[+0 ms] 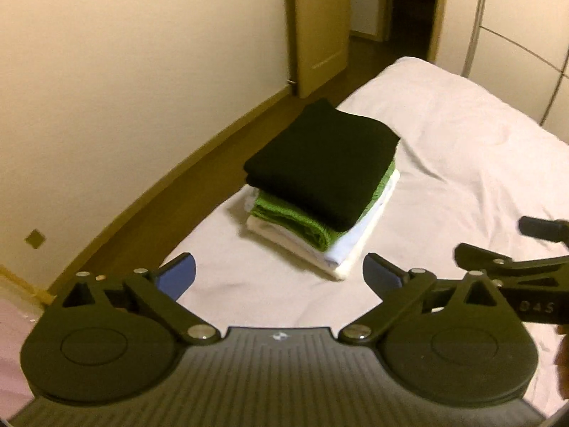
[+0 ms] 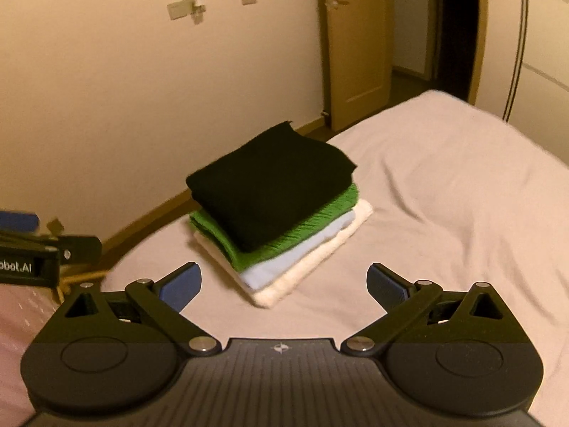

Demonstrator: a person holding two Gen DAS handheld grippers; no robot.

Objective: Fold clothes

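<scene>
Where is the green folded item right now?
In both wrist views the green folded item sits second from top in the stack on the bed, under the black piece and above the light blue one.

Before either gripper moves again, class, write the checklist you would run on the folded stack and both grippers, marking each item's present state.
1. Left gripper open, holding nothing: ok.
2. Right gripper open, holding nothing: ok.
3. Black garment on top, folded: ok.
4. Green piece, pale blue piece and cream piece stacked beneath: ok.
5. Stack edges flush: not ok, layers are staggered.
6. Unfolded clothes left on the bed: cannot tell.
</scene>
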